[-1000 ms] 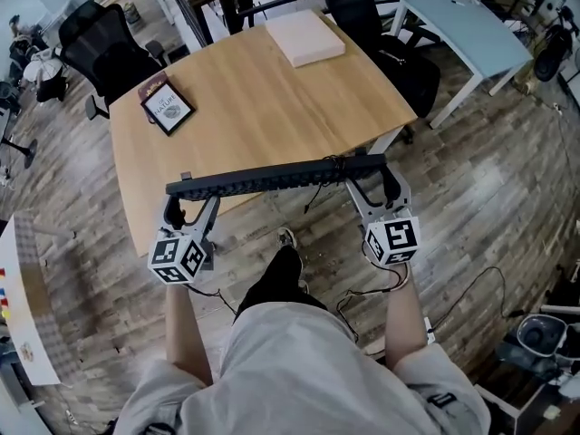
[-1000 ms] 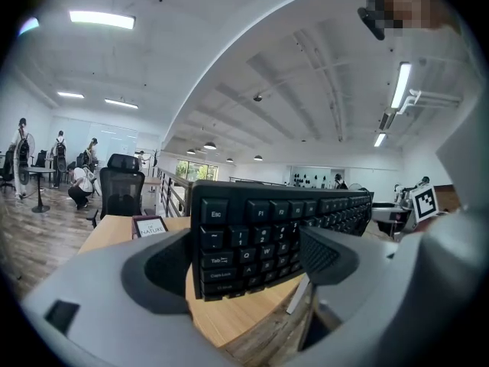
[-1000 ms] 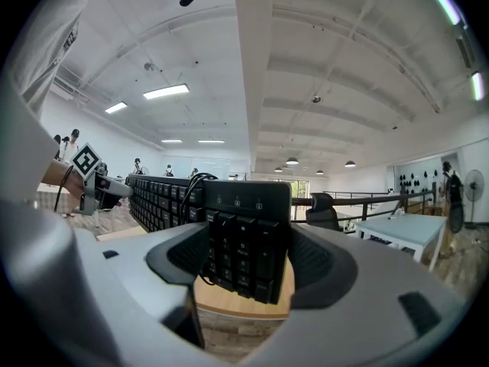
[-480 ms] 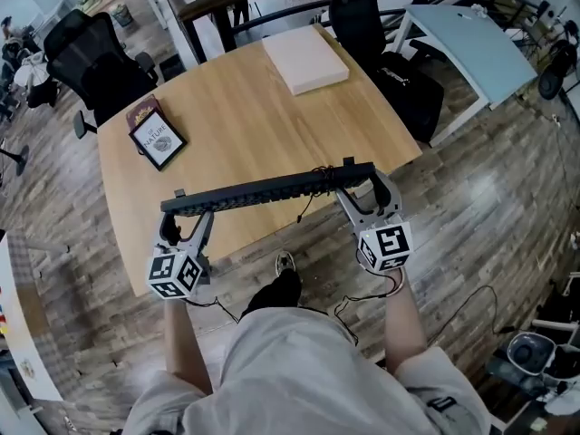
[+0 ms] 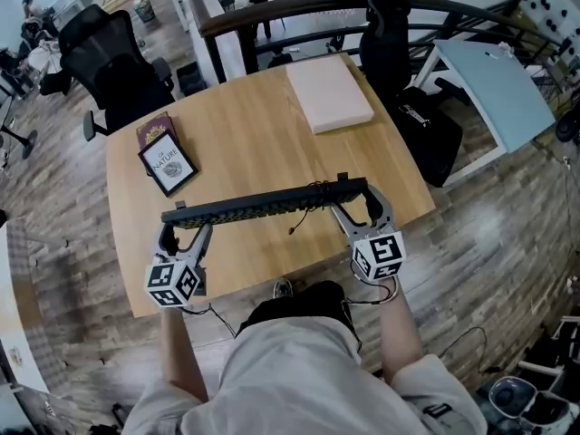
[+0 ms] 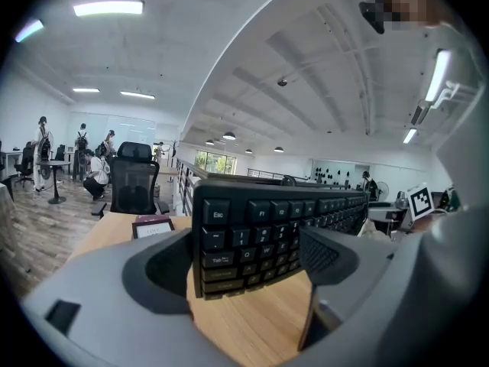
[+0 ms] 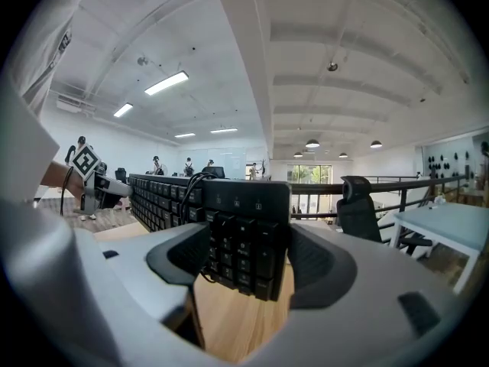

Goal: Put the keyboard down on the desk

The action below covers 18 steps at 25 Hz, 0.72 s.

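My left gripper (image 5: pixel 184 227) and right gripper (image 5: pixel 359 199) clamp the stiff, seemingly light keyboard (image 5: pixel 267 201) by its ends, mid-frame over the worktop (image 5: pixel 254 125).

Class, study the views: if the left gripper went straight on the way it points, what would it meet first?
Holding the keyboard's left end and tilted slightly down, the left gripper would probably meet the desk top first, near the framed card; depth is unclear.

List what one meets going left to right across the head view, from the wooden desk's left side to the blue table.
framed Nature card → pale flat slab → light-blue table. The keyboard spans the card and the slab, so it is left out.
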Each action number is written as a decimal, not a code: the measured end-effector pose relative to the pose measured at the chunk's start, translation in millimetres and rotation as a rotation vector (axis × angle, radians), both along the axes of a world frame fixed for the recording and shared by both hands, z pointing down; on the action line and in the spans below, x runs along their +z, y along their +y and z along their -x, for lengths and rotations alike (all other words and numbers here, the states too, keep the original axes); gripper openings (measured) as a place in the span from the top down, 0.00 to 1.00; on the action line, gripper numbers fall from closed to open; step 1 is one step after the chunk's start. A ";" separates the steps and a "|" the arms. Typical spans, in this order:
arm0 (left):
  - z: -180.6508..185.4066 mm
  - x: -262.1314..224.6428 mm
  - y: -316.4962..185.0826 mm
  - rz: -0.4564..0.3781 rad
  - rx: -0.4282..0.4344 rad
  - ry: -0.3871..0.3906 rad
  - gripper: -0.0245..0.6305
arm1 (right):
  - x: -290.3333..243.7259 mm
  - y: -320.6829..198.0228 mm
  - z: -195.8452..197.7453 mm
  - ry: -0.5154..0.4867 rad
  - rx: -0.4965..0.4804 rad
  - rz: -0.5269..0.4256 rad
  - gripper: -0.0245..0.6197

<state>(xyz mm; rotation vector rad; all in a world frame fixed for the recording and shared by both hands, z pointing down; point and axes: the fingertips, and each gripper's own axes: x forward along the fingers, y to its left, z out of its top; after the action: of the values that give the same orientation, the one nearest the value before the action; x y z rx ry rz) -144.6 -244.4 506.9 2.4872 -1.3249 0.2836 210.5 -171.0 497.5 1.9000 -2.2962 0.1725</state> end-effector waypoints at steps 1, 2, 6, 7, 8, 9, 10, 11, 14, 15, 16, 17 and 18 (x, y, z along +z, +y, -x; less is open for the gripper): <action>-1.6 2.2 -1.9 0.008 -0.009 -0.008 0.29 | 5.0 -7.9 -2.9 -0.008 -0.016 0.014 0.47; -3.6 4.9 -4.7 0.016 -0.018 -0.016 0.29 | 10.4 -16.3 -6.1 -0.017 -0.031 0.027 0.47; -9.6 13.2 -16.3 0.044 -0.077 -0.039 0.29 | 29.5 -51.4 -15.4 -0.054 -0.097 0.068 0.47; -10.4 15.5 -16.2 0.050 -0.100 -0.045 0.29 | 34.8 -59.0 -16.9 -0.062 -0.120 0.078 0.47; -11.2 18.5 -14.8 0.058 -0.126 -0.052 0.29 | 40.8 -66.4 -18.3 -0.069 -0.145 0.089 0.47; -12.0 22.3 -12.2 0.067 -0.155 -0.061 0.29 | 47.4 -74.1 -19.4 -0.075 -0.174 0.100 0.47; -12.5 26.4 -8.4 0.077 -0.185 -0.070 0.29 | 54.5 -81.9 -19.8 -0.081 -0.203 0.113 0.47; -13.0 30.6 -4.2 0.089 -0.214 -0.080 0.29 | 62.0 -89.2 -19.9 -0.088 -0.232 0.127 0.47; -20.3 43.3 2.2 0.125 -0.276 -0.097 0.29 | 82.6 -105.8 -25.2 -0.105 -0.288 0.172 0.47; -23.6 47.0 3.2 0.134 -0.290 -0.100 0.29 | 88.9 -110.0 -28.1 -0.109 -0.303 0.186 0.47; -26.1 50.5 4.5 0.143 -0.305 -0.103 0.29 | 95.6 -113.8 -30.1 -0.113 -0.318 0.201 0.47; -27.7 54.2 6.0 0.152 -0.321 -0.106 0.29 | 102.9 -117.6 -31.0 -0.119 -0.334 0.218 0.47; -29.0 58.6 7.2 0.162 -0.337 -0.112 0.29 | 110.7 -121.1 -31.4 -0.125 -0.350 0.235 0.47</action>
<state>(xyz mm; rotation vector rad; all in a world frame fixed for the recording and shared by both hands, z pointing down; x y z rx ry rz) -115.6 -237.1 565.5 2.0992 -1.6647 0.4349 242.0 -292.1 608.2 1.3900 -2.5136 0.5025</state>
